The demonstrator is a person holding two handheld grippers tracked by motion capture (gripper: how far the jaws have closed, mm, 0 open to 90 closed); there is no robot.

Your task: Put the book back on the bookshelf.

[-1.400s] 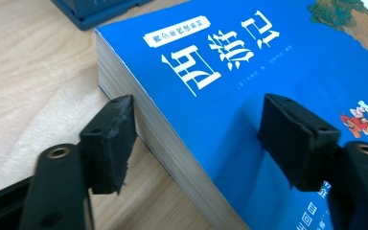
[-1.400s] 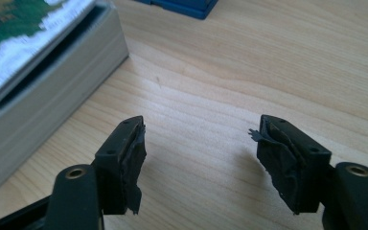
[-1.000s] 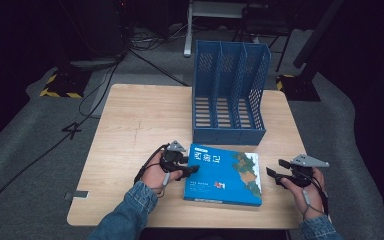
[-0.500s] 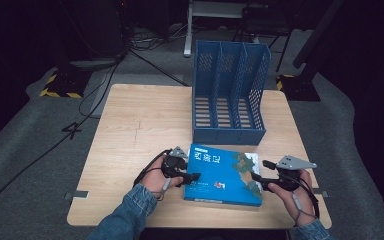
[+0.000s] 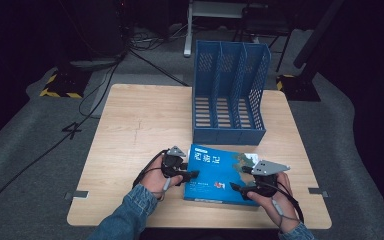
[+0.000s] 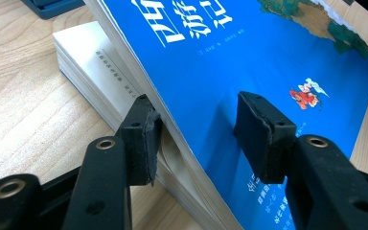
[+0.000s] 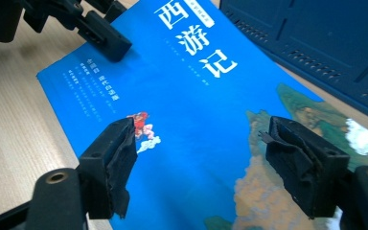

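The blue book (image 5: 220, 175) lies at the table's (image 5: 130, 130) near edge, before the file rack (image 5: 230, 95). Its cover is lifted between the left gripper's (image 6: 196, 139) closing, not yet clamped jaws. The right gripper (image 7: 201, 163) hovers released, opening. Next: clamp, then raise.

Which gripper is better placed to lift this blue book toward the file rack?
Left. The left gripper already straddles the raised cover edge of the blue book, its jaws having just been closing. The right gripper, jaws just opening, only hovers over the cover. The file rack stands just behind.
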